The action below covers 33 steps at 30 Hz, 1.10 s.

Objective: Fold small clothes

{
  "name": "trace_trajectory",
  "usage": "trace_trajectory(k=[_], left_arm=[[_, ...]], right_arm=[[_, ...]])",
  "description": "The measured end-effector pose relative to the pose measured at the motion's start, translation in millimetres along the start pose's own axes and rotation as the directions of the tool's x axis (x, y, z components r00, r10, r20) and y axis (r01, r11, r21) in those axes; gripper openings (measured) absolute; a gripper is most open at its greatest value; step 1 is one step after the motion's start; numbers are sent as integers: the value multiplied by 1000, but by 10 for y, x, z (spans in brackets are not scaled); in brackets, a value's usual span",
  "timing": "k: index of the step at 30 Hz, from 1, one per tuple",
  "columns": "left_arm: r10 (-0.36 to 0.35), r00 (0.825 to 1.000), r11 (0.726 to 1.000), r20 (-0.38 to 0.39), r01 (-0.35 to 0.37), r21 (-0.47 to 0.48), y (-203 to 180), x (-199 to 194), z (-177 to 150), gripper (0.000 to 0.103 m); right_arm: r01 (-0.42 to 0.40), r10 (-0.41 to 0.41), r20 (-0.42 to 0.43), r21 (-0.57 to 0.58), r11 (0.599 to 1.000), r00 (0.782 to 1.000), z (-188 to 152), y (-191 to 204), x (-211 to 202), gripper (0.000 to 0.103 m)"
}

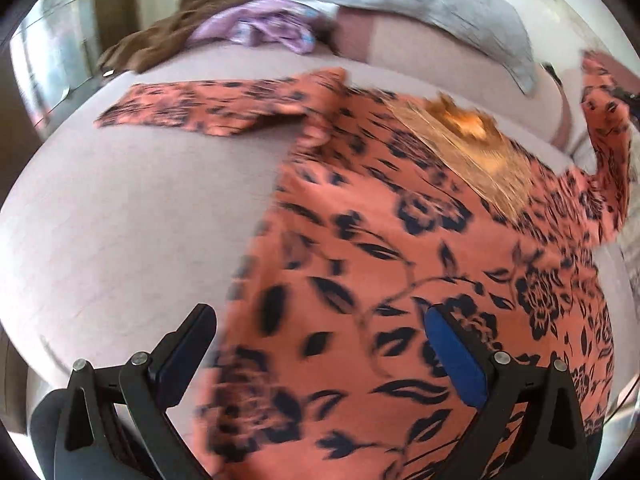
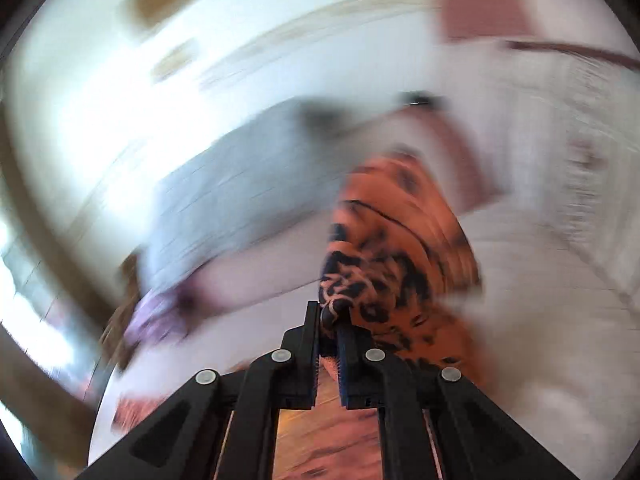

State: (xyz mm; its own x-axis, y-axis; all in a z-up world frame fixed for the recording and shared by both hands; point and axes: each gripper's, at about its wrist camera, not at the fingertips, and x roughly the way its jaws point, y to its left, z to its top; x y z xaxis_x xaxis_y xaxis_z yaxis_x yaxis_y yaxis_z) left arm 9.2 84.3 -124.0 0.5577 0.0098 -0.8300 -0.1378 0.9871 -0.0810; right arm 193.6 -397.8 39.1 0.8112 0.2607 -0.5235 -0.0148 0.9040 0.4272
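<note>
Surface: pale mauve bed sheet (image 1: 120, 216), wide and smooth; bright walls and a window behind.
Far edge of bed: grey pillow (image 1: 420, 0), crumpled brown cloth (image 1: 160, 36), small lilac garment (image 1: 256, 30), lying together, none folded as far as visible.
Task garment: orange long-sleeved top with dark navy floral print and a gold panel at the chest (image 1: 400, 248), spread over the right half of the bed, hem toward the near edge, neck toward the far edge.
Long axis: near edge to far edge, leaning toward the far right corner.
Left sleeve: flat on the sheet, pointing out toward the left edge.
Right sleeve: lifted off the bed at the right edge, pinched at its cuff.
Left gripper (image 1: 320, 344): jaws wide, nothing between the pads, hovering over the hem near the near edge.
Right gripper (image 2: 329, 320): jaws nearly together, clamped on the bunched sleeve cloth; heavy blur in that view.
Progress: early; body flat, no fold visible, first sleeve fold apparently under way.
Remaining: both sleeves inward, body folded; other clothes untouched.
</note>
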Motion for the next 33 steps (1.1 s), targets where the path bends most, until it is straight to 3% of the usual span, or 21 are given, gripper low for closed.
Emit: trace_trajectory(k=[1, 2, 3, 4, 5, 7, 8, 9, 13, 17, 21, 24, 25, 26, 27, 28, 31, 33], left_arm=[[13, 1000, 1000, 10, -13, -8, 81, -39, 4, 103], [26, 999, 999, 20, -26, -27, 186, -93, 1, 103], [41, 999, 999, 28, -40, -31, 239, -114, 14, 103], [39, 999, 998, 28, -37, -49, 299, -141, 19, 103], [35, 999, 998, 27, -33, -62, 363, -173, 33, 103], [18, 999, 998, 31, -16, -69, 384, -229, 72, 103], [10, 999, 998, 46, -7, -67, 367, -251, 103, 103], [-8, 998, 998, 65, 12, -68, 358, -290, 139, 103], [-176, 981, 982, 77, 181, -58, 108, -239, 482, 103], [-368, 926, 923, 84, 375, -91, -275, 31, 961, 103], [-403, 915, 900, -21, 392, -193, -517, 607, 1304, 103], [-363, 926, 917, -101, 336, -214, -616, 1047, 1431, 103], [-346, 929, 923, -130, 312, -226, -622, 1162, 1440, 95], [-334, 926, 926, -175, 288, -242, -625, 1312, 1431, 63], [-324, 922, 931, -212, 271, -244, -627, 1387, 1404, 39], [-259, 934, 954, -245, 209, -213, -649, 1427, 1392, 11], [-247, 949, 964, -195, 220, -151, -695, 1301, 1435, 5], [-234, 971, 970, -56, 230, -74, -739, 952, 1543, 5]], right_arm=[[-46, 45, -27, -15, 999, 999, -201, 246, 72, 11], [-95, 95, -72, -7, 995, 993, -475, 475, 175, 25], [-137, 137, -136, 7, 991, 981, -799, 664, 365, 71], [-149, 145, -210, -2, 989, 967, -1078, 796, 559, 96], [-150, 133, -299, -37, 988, 945, -1470, 929, 835, 100], [-96, 57, -396, -79, 992, 916, -1944, 946, 1094, 99], [-91, 64, -441, -41, 995, 895, -2112, 883, 1147, 97], [-110, 108, -441, 21, 994, 891, -2189, 783, 1090, 97], [-105, 113, -353, 42, 994, 929, -1979, 475, 755, 98], [-76, 100, -314, 86, 993, 944, -1854, 196, 406, 98], [-78, 117, -289, 143, 987, 950, -1898, -98, 152, 98], [-82, 121, -278, 147, 986, 953, -1905, -219, 14, 98], [-80, 117, -277, 142, 987, 954, -1914, -238, -5, 98], [-76, 111, -279, 134, 988, 954, -1919, -260, -23, 98], [-75, 110, -281, 131, 988, 953, -1940, -262, -13, 98], [-76, 110, -283, 131, 989, 953, -1952, -291, -23, 98], [-65, 102, -284, 134, 989, 953, -1961, -358, 15, 98], [-55, 95, -287, 142, 988, 953, -1934, -416, 41, 98]])
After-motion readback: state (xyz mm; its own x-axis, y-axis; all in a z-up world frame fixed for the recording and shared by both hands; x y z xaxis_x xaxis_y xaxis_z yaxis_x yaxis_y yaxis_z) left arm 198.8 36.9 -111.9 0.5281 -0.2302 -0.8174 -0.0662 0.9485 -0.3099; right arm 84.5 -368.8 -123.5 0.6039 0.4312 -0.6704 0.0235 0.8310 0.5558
